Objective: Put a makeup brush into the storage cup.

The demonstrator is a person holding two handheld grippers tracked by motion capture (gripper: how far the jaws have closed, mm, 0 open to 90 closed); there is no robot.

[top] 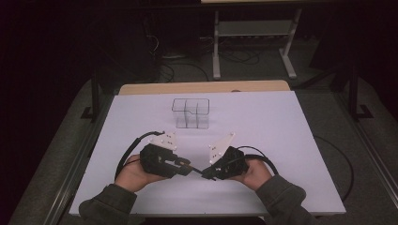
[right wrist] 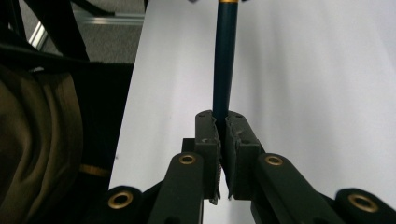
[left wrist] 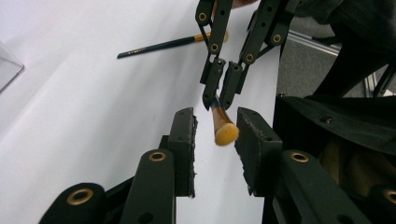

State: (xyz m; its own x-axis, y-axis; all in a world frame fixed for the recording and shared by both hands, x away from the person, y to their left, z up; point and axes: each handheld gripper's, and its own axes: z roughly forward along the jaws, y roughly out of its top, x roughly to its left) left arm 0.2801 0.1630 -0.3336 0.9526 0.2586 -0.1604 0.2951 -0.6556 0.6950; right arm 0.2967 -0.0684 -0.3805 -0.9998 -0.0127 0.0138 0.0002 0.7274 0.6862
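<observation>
Orange-tipped brush, one of two, clenched by right gripper; left gripper fingers released around it.

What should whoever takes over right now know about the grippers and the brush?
Right gripper: shut on the brush by its dark handle.
Left gripper: open, jaws either side of the orange bristles, not touching.
Clear box: farther up the table, looks empty. A second slim brush lies on the table.
Done: brush lifted.
Left: probably the handover, then into the box.
</observation>
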